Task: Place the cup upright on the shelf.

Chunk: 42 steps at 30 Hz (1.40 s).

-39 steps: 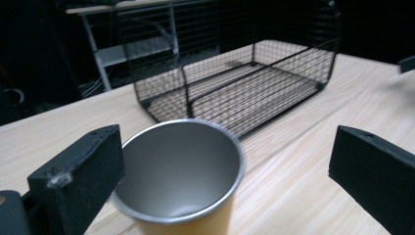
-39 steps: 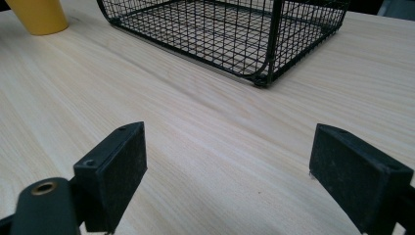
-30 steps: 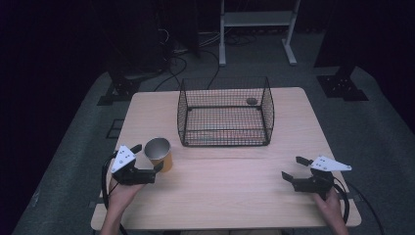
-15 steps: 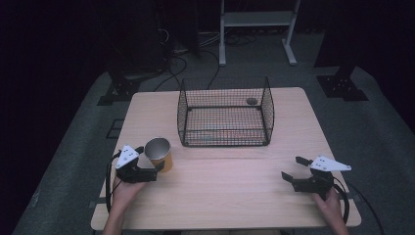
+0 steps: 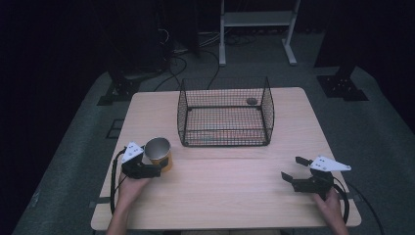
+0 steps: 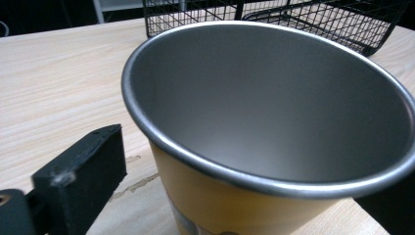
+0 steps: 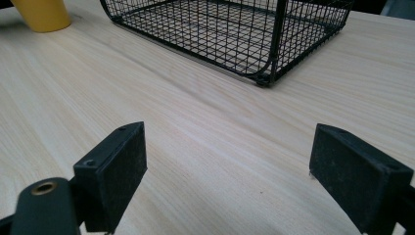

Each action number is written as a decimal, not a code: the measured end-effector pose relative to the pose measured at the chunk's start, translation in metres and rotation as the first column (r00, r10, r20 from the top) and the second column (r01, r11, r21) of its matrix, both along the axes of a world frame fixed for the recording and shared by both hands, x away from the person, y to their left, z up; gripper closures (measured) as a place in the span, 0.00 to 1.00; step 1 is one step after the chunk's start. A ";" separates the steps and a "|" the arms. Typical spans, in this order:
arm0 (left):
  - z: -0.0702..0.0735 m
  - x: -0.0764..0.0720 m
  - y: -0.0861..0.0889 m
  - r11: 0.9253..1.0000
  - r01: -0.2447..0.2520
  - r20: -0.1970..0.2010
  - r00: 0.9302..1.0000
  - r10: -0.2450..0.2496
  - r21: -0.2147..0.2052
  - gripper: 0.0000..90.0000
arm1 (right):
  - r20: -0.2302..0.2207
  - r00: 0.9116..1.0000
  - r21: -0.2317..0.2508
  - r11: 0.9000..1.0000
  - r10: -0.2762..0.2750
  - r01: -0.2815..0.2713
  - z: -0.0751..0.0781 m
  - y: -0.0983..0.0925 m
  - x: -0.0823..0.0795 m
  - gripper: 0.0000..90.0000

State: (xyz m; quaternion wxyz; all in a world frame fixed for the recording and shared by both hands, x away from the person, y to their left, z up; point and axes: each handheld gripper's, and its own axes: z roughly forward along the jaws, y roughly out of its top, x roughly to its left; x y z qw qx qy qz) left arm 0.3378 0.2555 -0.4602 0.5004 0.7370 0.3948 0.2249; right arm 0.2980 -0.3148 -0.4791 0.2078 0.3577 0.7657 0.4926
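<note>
A yellow metal cup [image 5: 159, 154] with a grey inside stands upright on the left of the wooden table [image 5: 220, 196]. My left gripper [image 5: 152, 169] is open around the cup's near side. In the left gripper view the cup [image 6: 274, 112] sits between the jaws, with a gap to the left fingertip [image 6: 83, 166]. My right gripper [image 5: 291, 168] rests open at the table's right front, nothing between its jaws. The right gripper view shows its pads [image 7: 115, 171] spread wide over bare wood, the cup [image 7: 41, 13] far off at top left.
A black wire basket [image 5: 222, 134] stands at the table's middle back, with a small dark round object [image 5: 251, 101] at its far right corner. The right gripper view has the basket [image 7: 266, 73] ahead. A white rack and cables stand on the floor behind.
My left gripper has slid a little to the right, closer around the cup. The right gripper and the cup have stayed where they were.
</note>
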 end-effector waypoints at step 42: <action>0.048 -0.015 -0.037 0.987 0.160 0.128 0.979 -0.160 0.015 0.17 | -0.005 1.000 0.008 1.000 -0.004 0.004 0.000 -0.001 0.000 0.14</action>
